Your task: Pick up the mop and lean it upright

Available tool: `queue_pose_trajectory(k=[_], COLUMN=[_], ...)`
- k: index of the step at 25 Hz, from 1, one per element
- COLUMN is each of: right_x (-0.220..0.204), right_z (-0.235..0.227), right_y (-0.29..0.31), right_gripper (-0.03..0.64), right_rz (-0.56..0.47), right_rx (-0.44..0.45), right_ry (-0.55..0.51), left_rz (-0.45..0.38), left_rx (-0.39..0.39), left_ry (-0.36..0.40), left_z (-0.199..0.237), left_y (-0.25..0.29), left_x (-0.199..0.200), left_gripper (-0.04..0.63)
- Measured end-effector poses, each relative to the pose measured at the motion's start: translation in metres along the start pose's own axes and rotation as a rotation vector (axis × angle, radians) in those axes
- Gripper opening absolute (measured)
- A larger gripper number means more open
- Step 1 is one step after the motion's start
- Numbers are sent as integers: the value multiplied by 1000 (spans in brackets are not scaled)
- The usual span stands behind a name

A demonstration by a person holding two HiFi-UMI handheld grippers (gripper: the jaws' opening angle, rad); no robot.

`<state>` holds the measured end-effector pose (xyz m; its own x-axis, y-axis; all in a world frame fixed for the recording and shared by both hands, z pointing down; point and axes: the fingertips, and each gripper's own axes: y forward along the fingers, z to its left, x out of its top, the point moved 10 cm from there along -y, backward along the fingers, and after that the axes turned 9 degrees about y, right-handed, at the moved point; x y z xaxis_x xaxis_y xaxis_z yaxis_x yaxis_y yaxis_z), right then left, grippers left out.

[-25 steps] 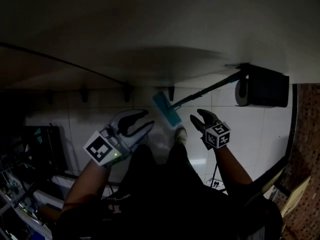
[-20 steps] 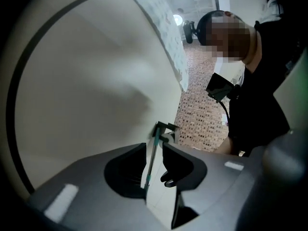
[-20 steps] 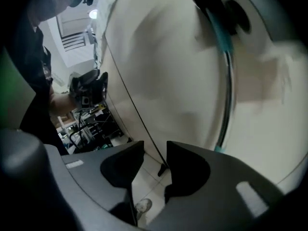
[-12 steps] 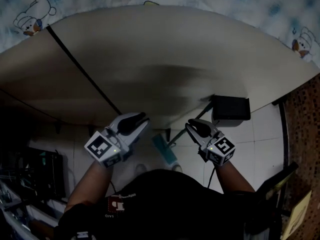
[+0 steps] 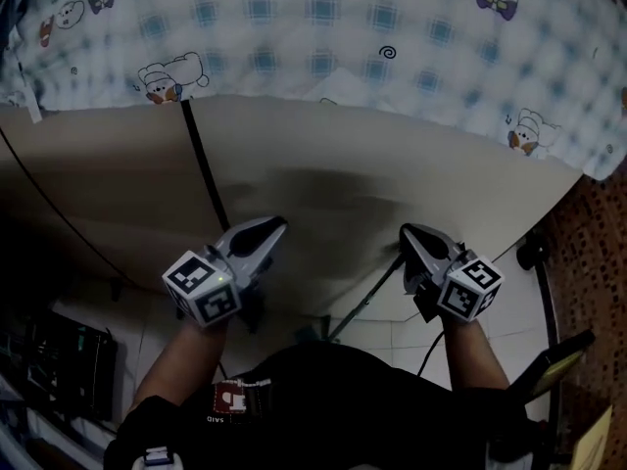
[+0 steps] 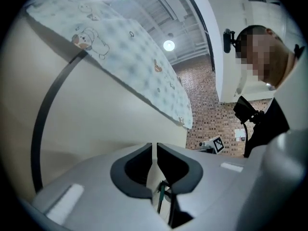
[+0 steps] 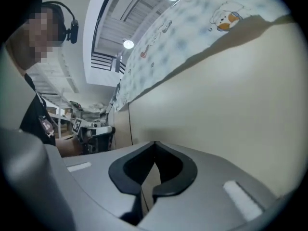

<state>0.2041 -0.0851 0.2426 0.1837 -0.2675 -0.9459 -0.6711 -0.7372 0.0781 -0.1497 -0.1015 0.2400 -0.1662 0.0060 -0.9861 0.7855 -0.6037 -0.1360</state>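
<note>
The mop lies low on the floor. Only a stretch of its dark handle (image 5: 366, 300) shows in the head view, slanting below and between my hands, with its head hidden behind my body. My left gripper (image 5: 268, 227) is raised in front of the beige panel. Its jaws have just been closing to a thin slit and nothing is between them. A dark teal piece (image 6: 161, 199) shows far below through the gap. My right gripper (image 5: 409, 233) is also held up at the panel. Its jaws have just closed, tips together, on nothing. Neither gripper touches the mop.
A tall beige panel (image 5: 323, 164) stands straight ahead, with a blue checked cloth with cartoon bears (image 5: 323, 27) draped over its top. A black strip (image 5: 201, 164) runs down the panel. Brick-pattern floor (image 5: 593, 253) is at the right and dark clutter (image 5: 49, 360) at the lower left.
Both grippers have risen from near the floor to the panel and their jaws have narrowed. The view has tilted up. The teal mop head and black box have left the view, and the cloth has appeared.
</note>
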Motion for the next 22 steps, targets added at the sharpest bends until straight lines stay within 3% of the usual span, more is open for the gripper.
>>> queue_pose_trajectory(k=[7,13,22], right_x=[24,20,16], right_z=[17,23,12], right_y=[-10,-12,-8], right_gripper=[12,12,12], right_rz=[-15,16,44], right_rx=[49,20,22], right_ry=[48,0,-10], left_rz=[-16,-5,12], left_rx=[-20,-46,-18], left_ry=[52,46,20], left_z=[-10,-15,-17], left_y=[-8,-11,-12], left_x=[30,33,28], left_gripper=[32,32,32])
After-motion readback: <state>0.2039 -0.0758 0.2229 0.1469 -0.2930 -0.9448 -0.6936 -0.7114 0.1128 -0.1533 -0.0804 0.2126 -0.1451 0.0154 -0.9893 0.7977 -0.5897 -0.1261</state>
